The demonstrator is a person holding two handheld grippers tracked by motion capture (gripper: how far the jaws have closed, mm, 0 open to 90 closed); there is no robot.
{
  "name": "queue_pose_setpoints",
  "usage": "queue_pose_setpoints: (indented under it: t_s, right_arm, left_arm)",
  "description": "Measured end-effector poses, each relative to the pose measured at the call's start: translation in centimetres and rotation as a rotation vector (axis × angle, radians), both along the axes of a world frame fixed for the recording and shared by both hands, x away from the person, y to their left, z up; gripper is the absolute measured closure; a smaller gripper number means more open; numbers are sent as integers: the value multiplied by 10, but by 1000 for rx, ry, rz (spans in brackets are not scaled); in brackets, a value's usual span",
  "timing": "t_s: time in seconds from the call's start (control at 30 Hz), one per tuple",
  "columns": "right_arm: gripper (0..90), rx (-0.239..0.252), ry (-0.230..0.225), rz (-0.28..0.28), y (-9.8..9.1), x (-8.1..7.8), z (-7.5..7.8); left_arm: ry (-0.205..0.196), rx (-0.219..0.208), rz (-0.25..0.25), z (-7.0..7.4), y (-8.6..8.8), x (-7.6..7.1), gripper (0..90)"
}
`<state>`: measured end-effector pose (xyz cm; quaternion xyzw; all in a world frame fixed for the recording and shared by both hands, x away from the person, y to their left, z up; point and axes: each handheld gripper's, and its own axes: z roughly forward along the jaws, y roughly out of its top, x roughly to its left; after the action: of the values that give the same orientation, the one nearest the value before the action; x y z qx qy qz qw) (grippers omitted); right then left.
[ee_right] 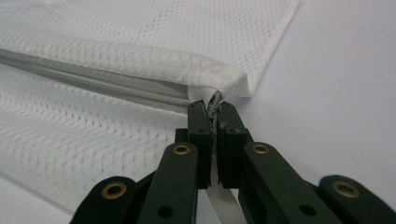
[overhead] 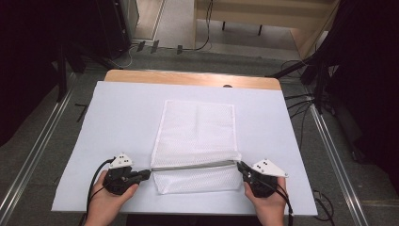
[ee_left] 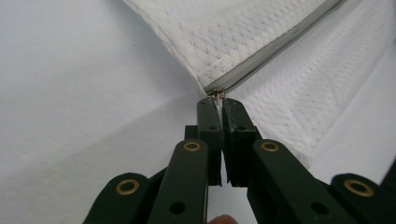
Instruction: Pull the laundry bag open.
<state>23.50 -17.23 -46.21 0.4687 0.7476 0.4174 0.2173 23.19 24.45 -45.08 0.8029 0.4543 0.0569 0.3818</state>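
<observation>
A white mesh laundry bag lies flat on the white sheet, its grey zipper running across near the front. My left gripper is shut on the small metal zipper pull at the bag's left end. My right gripper is shut on the bag's right end, pinching the fabric and zipper tape there. The zipper line looks closed and taut between the two grippers. A white strip of tape hangs below the right jaws.
The white sheet covers a wooden table. Cables and stand legs lie on the floor beyond the table's far and right edges. A person's hands hold both grippers at the near edge.
</observation>
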Motion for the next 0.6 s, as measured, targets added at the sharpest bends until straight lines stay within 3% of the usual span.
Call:
queue_pose_setpoints:
  t_s: [0.03, 0.07, 0.13, 0.17, 0.27, 0.33, 0.4, 0.47, 0.6]
  right_arm:
    - [878, 0, 2, 0, 0, 1, 0]
    - [877, 6, 11, -7, -1, 1, -1]
    - [876, 30, 26, -9, -4, 1, -5]
    - [876, 39, 32, -4, -5, 1, -6]
    - [874, 42, 26, -2, -5, 1, -7]
    - [867, 42, 20, -4, -5, 1, -7]
    - [821, 39, 21, -11, -5, 1, -8]
    - [672, 45, 31, -20, -6, 2, -10]
    - [491, 82, 25, -31, -11, 2, -10]
  left_arm:
    - [9, -27, -25, -1, 1, 1, 871]
    - [-10, -67, -29, -1, 3, 0, 851]
    - [-87, -115, 11, 1, 3, -2, 589]
    - [-132, -111, 27, 4, 1, -3, 438]
    - [-248, -65, 41, 8, -4, -9, 259]
    - [-269, -55, 46, 8, -4, -10, 156]
    - [-287, -69, 60, 9, -1, -11, 127]
    - [-311, -58, 98, 12, 2, -11, 98]
    - [-316, -103, 153, 14, 14, -9, 84]
